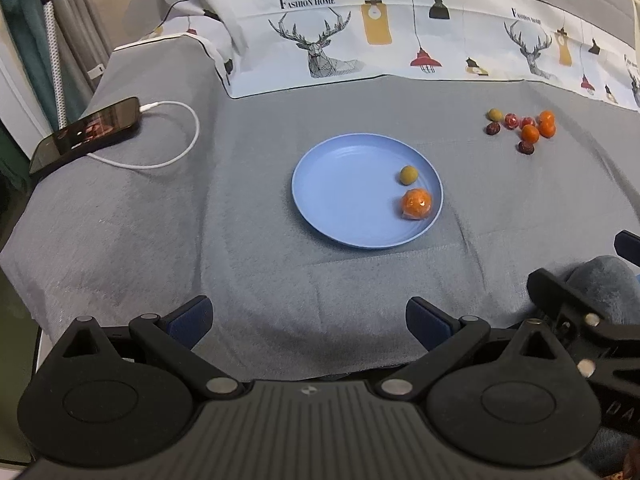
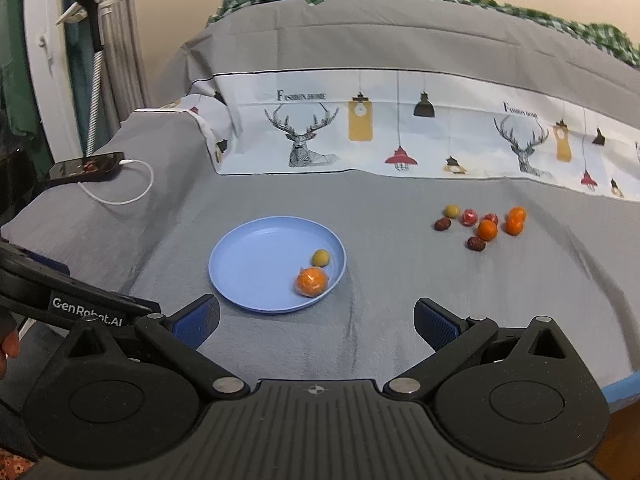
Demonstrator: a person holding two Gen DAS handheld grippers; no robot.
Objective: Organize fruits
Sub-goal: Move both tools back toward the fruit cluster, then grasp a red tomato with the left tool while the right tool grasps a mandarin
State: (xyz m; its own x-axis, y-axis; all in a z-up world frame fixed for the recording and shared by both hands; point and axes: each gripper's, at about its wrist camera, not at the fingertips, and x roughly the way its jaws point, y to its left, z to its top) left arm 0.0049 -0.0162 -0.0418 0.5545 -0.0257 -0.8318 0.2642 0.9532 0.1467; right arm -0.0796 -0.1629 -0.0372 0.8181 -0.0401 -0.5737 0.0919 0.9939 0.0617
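Observation:
A light blue plate (image 1: 340, 192) (image 2: 256, 264) lies on the grey cloth and holds a wrapped orange (image 1: 417, 203) (image 2: 311, 281) and a small olive-green fruit (image 1: 409, 175) (image 2: 321, 257) near its right rim. To its right, a loose cluster of several small fruits (image 1: 524, 128) (image 2: 486, 226) lies on the cloth: oranges, red wrapped ones, dark dates and one green. My left gripper (image 1: 309, 322) is open over the near edge of the cloth, well short of the plate. My right gripper (image 2: 317, 322) is open too, with nothing between its fingers.
A black phone (image 1: 86, 134) (image 2: 86, 170) with a white charging cable (image 1: 176, 152) lies at the left edge. A deer-and-lamp printed cloth (image 1: 400, 40) (image 2: 400, 128) runs across the back. The other gripper's body (image 2: 60, 300) (image 1: 580, 320) sits close alongside.

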